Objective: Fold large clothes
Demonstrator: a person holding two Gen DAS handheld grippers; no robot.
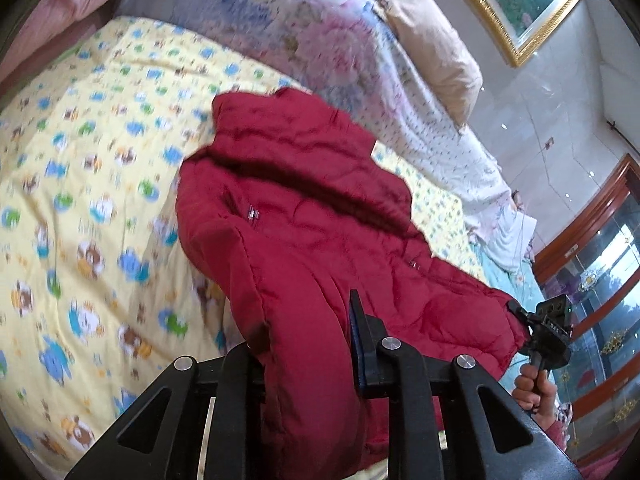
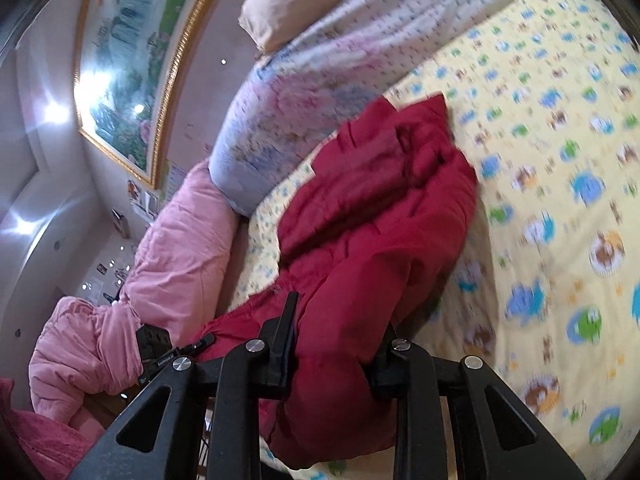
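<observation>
We judge the red jacket [image 1: 304, 216] soft, puffy and light, though bulky; its padding will slump and slide unless we hold it by a firm edge such as the hem. It lies on the bed [image 1: 80, 184], its collar end toward the pillow [image 1: 432, 40], its near end bunched up into both claws. The left claw [image 1: 308, 340] is clamped narrow on 1 hem corner. The right claw [image 2: 340, 344] pinches the other, both nearer us than the pillow.
</observation>
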